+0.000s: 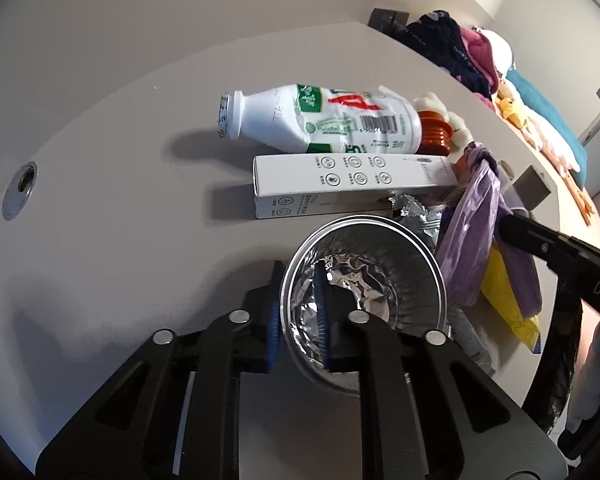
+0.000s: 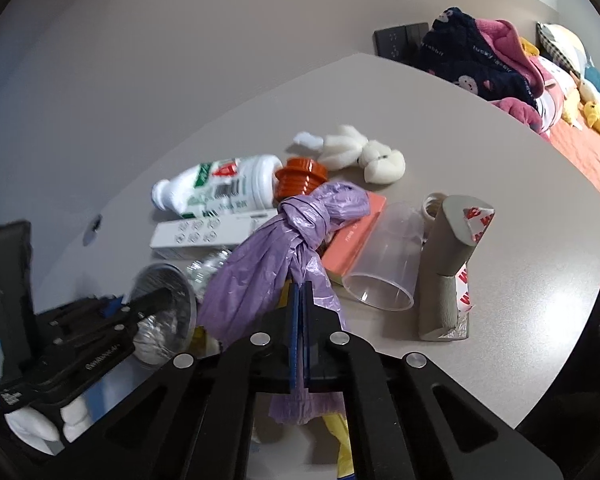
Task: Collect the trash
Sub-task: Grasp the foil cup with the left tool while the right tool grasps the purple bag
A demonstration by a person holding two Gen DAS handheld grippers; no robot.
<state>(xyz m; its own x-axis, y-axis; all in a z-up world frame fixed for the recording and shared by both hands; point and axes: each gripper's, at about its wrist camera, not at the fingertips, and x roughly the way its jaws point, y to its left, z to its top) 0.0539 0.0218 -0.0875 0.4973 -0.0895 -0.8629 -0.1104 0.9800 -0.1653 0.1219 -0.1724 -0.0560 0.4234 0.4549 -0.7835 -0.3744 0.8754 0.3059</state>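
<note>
My left gripper (image 1: pixel 298 314) is shut on the rim of a clear plastic cup (image 1: pixel 400 264) with crumpled foil inside; one finger is inside, one outside. The cup also shows in the right wrist view (image 2: pixel 168 304). My right gripper (image 2: pixel 301 312) is shut on a knotted purple plastic bag (image 2: pixel 268 252), also seen in the left wrist view (image 1: pixel 476 232). A white milk bottle (image 1: pixel 320 120) lies on its side behind a white carton box (image 1: pixel 340 188) on the grey table (image 1: pixel 140 240).
A clear cup (image 2: pixel 388 260) lies beside a pink box (image 2: pixel 356 240), a grey foam corner guard (image 2: pixel 448 264), an orange cap (image 2: pixel 300 180) and white foam pieces (image 2: pixel 364 152). A yellow wrapper (image 1: pixel 508 300) lies under the bag. Clothes and plush toys (image 2: pixel 500 68) lie on the bed beyond.
</note>
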